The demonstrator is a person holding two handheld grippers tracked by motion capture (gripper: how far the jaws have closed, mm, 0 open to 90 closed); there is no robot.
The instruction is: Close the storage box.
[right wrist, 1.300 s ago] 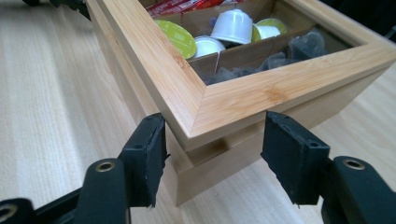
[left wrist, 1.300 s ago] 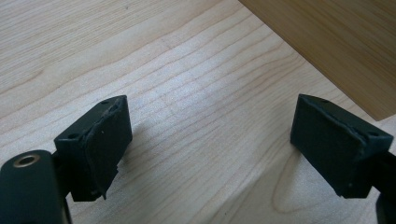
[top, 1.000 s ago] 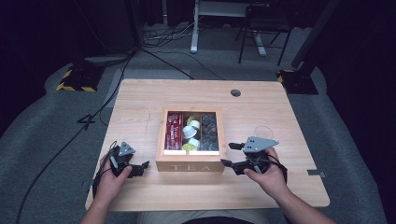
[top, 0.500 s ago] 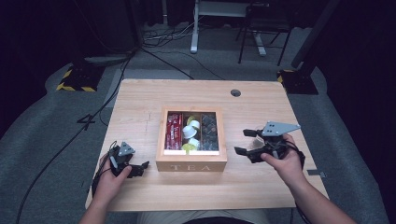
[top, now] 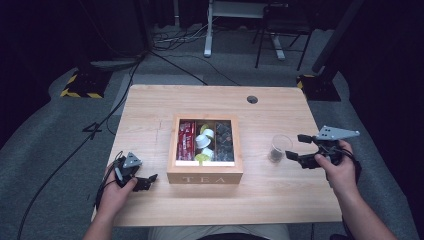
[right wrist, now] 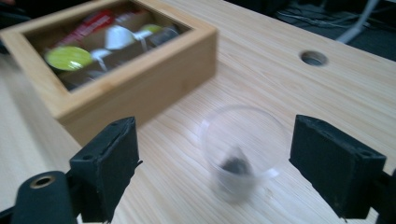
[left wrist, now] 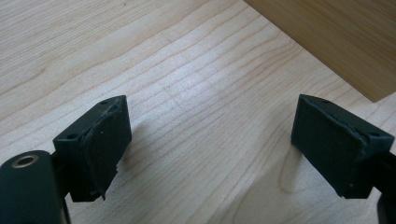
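A wooden tea box (top: pixel 205 171) marked TEA stands mid-table, its compartments holding red packets (top: pixel 186 140), white and yellow-green capsules (top: pixel 204 141) and dark packets (top: pixel 223 142). Right of it stands a small clear plastic cup (top: pixel 279 148) with something dark at its bottom (right wrist: pixel 235 164). My right gripper (top: pixel 297 146) is open just right of the cup, with the cup (right wrist: pixel 243 149) in front of its spread jaws, untouched. My left gripper (top: pixel 145 181) rests open near the table's front left, by the box's corner (left wrist: pixel 327 37), with bare wood between its jaws.
The light wood table (top: pixel 150 115) has a round cable hole (top: pixel 252 99) at the back right. Dark floor with cables, a yellow-black striped base (top: pixel 80 82) and chair legs lies beyond the far edge.
My right gripper has moved right, away from the box, leaving the clear cup standing on the table in front of its open jaws. The left gripper has stayed put.
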